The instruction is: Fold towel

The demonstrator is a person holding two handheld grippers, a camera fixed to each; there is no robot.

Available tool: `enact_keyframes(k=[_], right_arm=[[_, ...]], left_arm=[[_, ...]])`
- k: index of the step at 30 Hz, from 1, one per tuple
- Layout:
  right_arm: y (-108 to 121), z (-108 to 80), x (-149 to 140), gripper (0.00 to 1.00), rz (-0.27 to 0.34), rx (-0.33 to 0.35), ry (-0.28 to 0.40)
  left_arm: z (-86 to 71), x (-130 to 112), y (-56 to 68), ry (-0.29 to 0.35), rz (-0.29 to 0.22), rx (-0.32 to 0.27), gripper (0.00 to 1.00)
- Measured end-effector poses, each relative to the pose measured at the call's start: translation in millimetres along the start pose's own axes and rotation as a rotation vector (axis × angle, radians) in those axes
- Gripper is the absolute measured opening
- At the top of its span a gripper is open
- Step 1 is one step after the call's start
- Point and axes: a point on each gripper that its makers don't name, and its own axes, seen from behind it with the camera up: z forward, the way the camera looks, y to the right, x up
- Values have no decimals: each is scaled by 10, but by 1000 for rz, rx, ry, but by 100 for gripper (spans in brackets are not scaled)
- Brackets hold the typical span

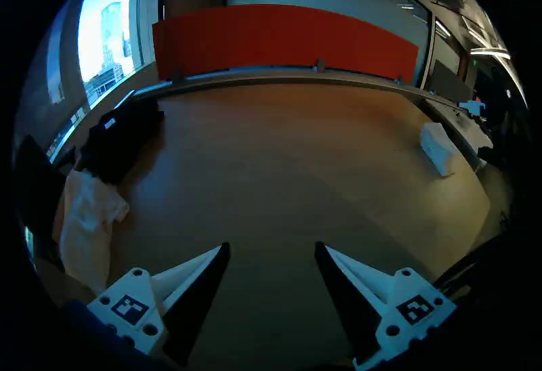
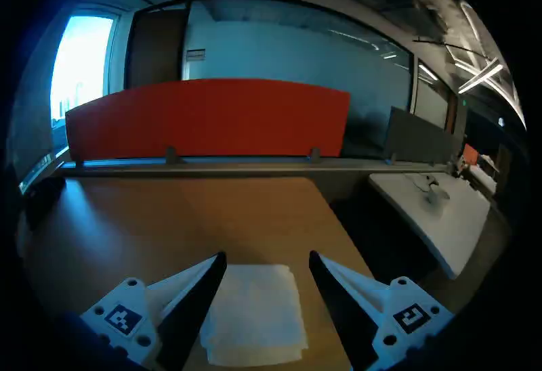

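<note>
1. Office room: a wooden table [image 1: 271, 154] runs to a red divider [image 1: 284, 36] along its far edge at 12 o'clock, and a bright window [image 1: 105, 32] sits at 10 o'clock in the left gripper view.
2. Over bare wood the left gripper [image 1: 272, 244] is spread wide, its 2 fingers well apart and pinching nothing.
3. At 3 o'clock in that view a folded white towel [image 1: 438, 147] lies near the table's right edge, well apart from the left gripper.
4. At 9 o'clock a pale cloth [image 1: 85, 225] lies crumpled, with a black bag [image 1: 125, 137] just beyond it at 10 o'clock.
5. At 6 o'clock in the right gripper view the towel [image 2: 254, 313] lies flat on the table between the 2 fingers of the right gripper [image 2: 266, 256], which is spread. I cannot tell whether the fingers touch the towel.
6. At 3 o'clock there, a white table [image 2: 433, 219] stands apart from the wooden one.
</note>
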Motion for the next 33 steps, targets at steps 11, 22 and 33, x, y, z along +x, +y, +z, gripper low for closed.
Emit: enact_keyframes(k=[11,22,33], right_arm=[[-77,-113,408,96,42,-30,172],[-296,-198,538,99,46,-3,225],[-558,-295,676,99,37,37,242]], left_arm=[[37,74,-9,14,-2,1,93],[50,250,-75,62,-17,17,93],[46,649,-285,162,-47,49,93]])
